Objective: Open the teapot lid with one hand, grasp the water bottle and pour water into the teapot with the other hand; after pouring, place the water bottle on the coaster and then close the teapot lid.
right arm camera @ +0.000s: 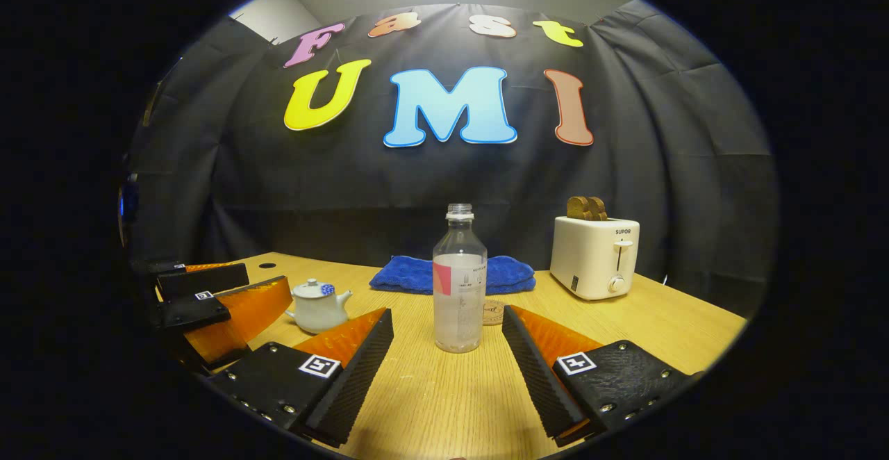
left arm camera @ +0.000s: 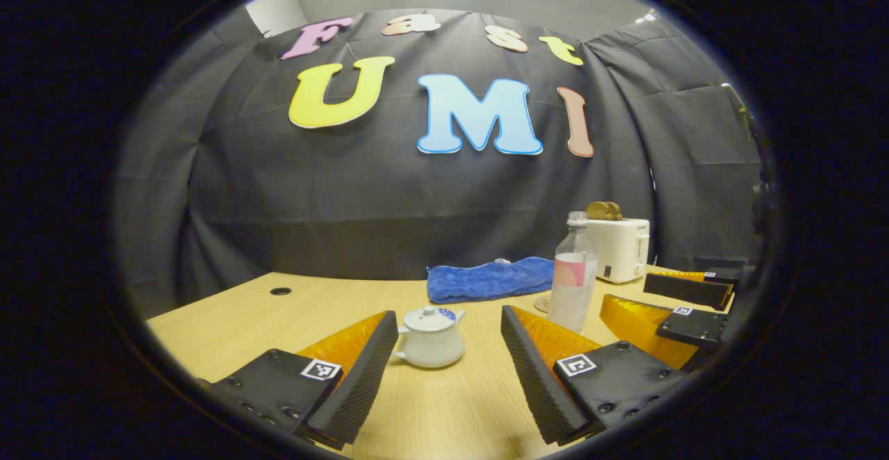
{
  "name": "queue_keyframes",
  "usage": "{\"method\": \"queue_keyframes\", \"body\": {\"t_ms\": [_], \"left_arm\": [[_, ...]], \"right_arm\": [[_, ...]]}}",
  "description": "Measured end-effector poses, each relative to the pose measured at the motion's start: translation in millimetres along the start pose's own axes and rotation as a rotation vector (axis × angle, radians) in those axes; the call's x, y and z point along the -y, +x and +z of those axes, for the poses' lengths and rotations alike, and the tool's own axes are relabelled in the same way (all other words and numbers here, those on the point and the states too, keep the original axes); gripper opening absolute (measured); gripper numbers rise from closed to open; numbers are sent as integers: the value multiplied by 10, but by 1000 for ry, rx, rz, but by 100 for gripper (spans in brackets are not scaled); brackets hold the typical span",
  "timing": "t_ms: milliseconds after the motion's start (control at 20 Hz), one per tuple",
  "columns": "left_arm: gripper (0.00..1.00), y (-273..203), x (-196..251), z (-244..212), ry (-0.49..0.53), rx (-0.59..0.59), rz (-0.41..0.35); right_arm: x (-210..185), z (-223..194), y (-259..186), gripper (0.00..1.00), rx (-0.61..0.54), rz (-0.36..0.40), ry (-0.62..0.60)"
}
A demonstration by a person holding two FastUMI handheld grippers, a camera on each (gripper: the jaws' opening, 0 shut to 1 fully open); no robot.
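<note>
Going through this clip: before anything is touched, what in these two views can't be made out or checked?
- Coaster: in the right gripper view the water bottle covers most of it; a sliver shows in the left gripper view.
- Water level: the clear bottle hides where it sits, in both views.
- Teapot contents: the lid is on.
- Towel: its middle is behind the bottle in the right gripper view.
- Toaster markings: too small.

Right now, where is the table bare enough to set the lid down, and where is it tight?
Bare wood lies left of the teapot, out toward the table hole, and in front of the water bottle. It is crowded behind the bottle: coaster, blue towel and toaster sit close together.
</note>
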State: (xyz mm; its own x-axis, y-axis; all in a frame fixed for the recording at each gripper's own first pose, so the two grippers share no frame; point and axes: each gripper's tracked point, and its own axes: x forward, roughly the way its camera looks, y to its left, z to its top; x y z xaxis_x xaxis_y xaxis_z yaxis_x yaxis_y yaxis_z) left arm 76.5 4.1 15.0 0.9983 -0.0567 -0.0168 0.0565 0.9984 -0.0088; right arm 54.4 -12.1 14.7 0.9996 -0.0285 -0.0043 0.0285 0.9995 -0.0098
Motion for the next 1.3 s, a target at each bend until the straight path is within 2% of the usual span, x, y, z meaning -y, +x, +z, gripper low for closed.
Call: {"method": "queue_keyframes", "body": {"t_ms": [150, 300, 700, 950, 1250, 1300], "left_arm": [[100, 208, -39, 57, 27, 1, -8], [100, 384, -48, 15, 8, -17, -26], [100, 797, -124, -71, -3, -46, -66], [100, 977, -199, -295, -5, -84, -87], [99, 1086, -98, -273, 11, -70, -129], [95, 1090, -95, -267, 8, -72, -130]], "right_arm": [[-9, 119, 158, 98, 16, 6, 21], [17, 205, 307, 97, 20, -5, 47], [44, 203, 675, 96, -6, -42, 87], [73, 23, 850, 97, -35, -67, 65], [128, -121, 993, 97, -59, -97, 77], [110, -136, 1007, 97, -66, -90, 90]]}}
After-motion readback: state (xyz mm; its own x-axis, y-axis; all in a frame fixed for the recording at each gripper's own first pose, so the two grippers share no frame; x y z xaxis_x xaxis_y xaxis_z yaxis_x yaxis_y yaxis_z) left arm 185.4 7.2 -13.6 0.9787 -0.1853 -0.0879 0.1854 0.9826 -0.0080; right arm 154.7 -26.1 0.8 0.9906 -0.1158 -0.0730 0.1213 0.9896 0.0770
